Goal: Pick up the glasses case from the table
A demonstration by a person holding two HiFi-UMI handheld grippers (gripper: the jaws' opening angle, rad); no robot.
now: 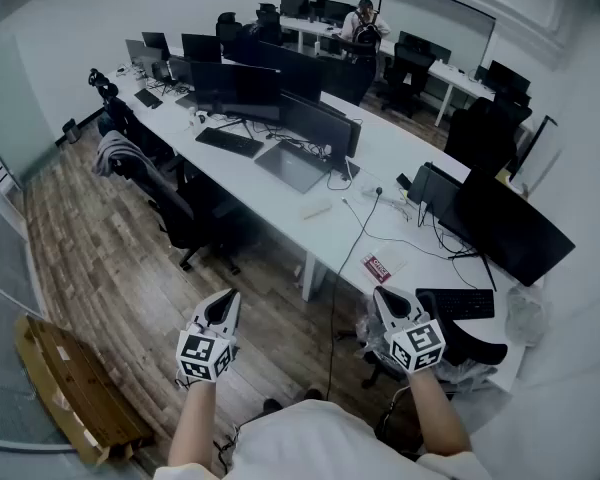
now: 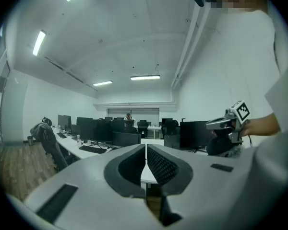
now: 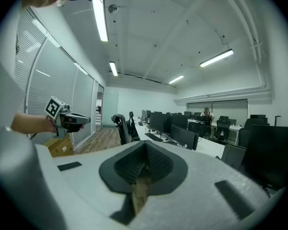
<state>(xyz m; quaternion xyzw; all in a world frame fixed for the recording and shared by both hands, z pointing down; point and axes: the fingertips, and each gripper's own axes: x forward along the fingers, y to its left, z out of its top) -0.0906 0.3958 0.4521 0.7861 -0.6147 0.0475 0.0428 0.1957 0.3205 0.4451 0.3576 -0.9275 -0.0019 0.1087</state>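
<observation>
Begin well short of the white table point(image 1: 380, 148), with the left gripper point(image 1: 224, 306) and the right gripper point(image 1: 384, 298) both held out roughly level over the wooden floor point(image 1: 100, 258), each with jaws pressed together on nothing. Take as the likely glasses case point(image 1: 317, 209) the small pale oblong lying flat on the tabletop, just past the open laptop point(image 1: 292, 165) and beside the dark cable point(image 1: 358, 230) trailing off the near edge; too small from here to be sure, so confirm on closing in. Step toward the table first rather than stretching. Choose the right gripper, probably the nearer of the two to that spot, and spread its jaws wide before arriving, not above the case. Steer clear of the office chair point(image 1: 475, 350) and the red-and-white card point(image 1: 377, 267) on the way. Come in low, tilt the tips down, and line the jaws across the short side of the case, not along its length. Avoid snagging the cable. Close slowly onto both long flanks near the middle, expecting a smooth, rounded shell liable to squirt out of a pinch near one end. Lift straight up only once held firmly, leaving the left gripper shut and out of the way
</observation>
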